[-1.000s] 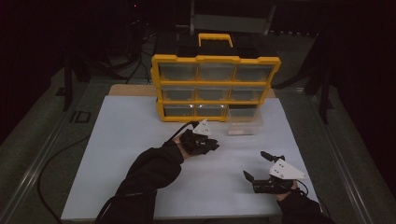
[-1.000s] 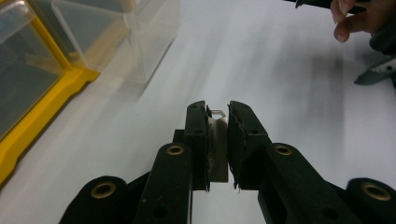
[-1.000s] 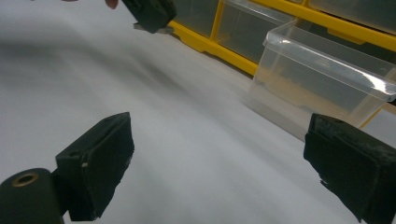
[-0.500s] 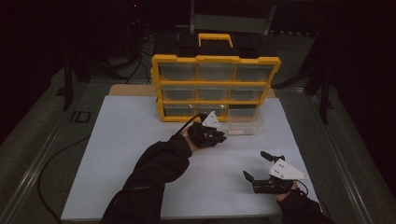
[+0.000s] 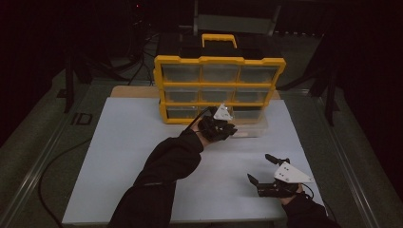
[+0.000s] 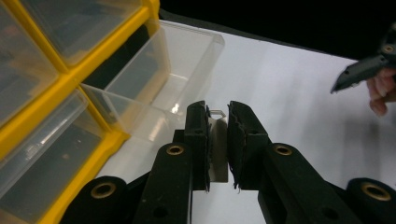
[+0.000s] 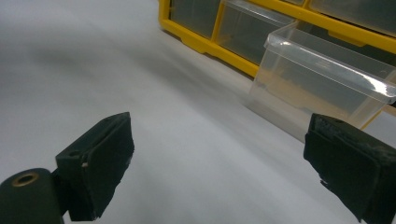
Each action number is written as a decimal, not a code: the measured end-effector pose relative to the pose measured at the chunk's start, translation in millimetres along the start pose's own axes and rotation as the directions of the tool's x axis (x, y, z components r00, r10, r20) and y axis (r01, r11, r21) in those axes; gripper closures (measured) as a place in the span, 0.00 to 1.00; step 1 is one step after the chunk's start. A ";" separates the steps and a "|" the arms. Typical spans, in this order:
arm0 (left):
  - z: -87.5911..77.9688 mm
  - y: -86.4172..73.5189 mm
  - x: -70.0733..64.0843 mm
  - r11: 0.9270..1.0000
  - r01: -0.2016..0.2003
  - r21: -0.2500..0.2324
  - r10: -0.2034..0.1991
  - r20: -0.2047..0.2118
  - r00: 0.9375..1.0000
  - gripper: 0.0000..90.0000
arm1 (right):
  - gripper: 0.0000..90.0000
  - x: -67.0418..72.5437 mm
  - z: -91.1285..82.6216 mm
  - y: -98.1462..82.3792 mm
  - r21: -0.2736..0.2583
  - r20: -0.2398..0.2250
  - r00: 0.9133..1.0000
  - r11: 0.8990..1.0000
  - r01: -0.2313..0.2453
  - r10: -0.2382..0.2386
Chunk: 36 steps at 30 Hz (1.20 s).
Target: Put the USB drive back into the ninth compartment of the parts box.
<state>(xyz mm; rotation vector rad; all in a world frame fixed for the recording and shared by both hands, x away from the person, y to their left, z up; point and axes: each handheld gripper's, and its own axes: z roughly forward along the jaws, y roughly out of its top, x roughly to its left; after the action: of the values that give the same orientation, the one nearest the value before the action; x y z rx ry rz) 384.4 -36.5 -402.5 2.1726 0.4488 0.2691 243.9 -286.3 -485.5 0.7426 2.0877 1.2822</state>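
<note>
1. Leftmost on the white table top: bare surface. The left sleeve comes up from the near edge toward the yellow drawer organizer, which stands at the far edge with its handle up.

2. Left gripper, high view: held just in front of the organizer's bottom row, beside the pulled-out clear drawer. Left gripper view: jaws drawn close together and pinching a small flat metal piece, pale, with a hooked or looped top edge. Cannot identify it more closely. The open drawer lies just ahead and to the left of the jaws.

3. Right gripper: low over the near right of the table, well apart from the drawer. Right gripper view: jaws wide apart, nothing between them; the drawer stands ahead.

4. Risks (judgement):
 - The metal piece is thin and caught near the pad tips; a tilt of the wrist could let it slip onto the table short of the drawer.
 - Releasing before the jaws are over the drawer would drop it on the rim or outside.
 - The drawer sticks well out; a knock from the gripper could push or tip it.

5. View differences: the high view gives the layout of both hands but hides the held piece under the hand. The left gripper view shows the piece and the grip. The right gripper view shows the drawer's front wall and how far out it stands.
</note>
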 end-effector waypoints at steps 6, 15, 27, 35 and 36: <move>4.6 7.1 3.5 1.000 0.020 -0.019 -0.020 -0.007 1.000 0.87 | 0.09 -0.2 0.1 -0.1 0.001 0.000 1.000 1.000 -0.002 0.002; 12.3 20.5 8.1 0.999 0.028 -0.028 -0.029 -0.020 0.999 0.87 | 0.09 0.3 0.1 0.3 -0.003 -0.004 1.000 1.000 0.001 -0.001; 31.8 31.0 11.3 0.997 0.050 -0.056 -0.051 -0.017 0.999 0.87 | 0.09 1.5 -0.7 1.0 -0.007 -0.007 1.000 1.000 0.001 -0.001; 42.4 34.0 15.4 0.996 0.054 -0.070 -0.057 -0.052 0.997 0.87 | 0.09 1.2 -0.9 1.0 -0.008 -0.007 1.000 1.000 0.000 0.000; 43.5 34.3 16.1 0.996 0.055 -0.071 -0.059 -0.056 0.997 0.87 | 0.09 1.2 -0.8 0.9 -0.008 -0.007 1.000 1.000 -0.001 0.001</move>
<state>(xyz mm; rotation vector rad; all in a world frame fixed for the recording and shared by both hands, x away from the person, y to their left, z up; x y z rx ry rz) 421.7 -80.4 -400.2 2.0851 0.5261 0.3119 242.6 -285.5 -484.5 0.7371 2.0866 1.2950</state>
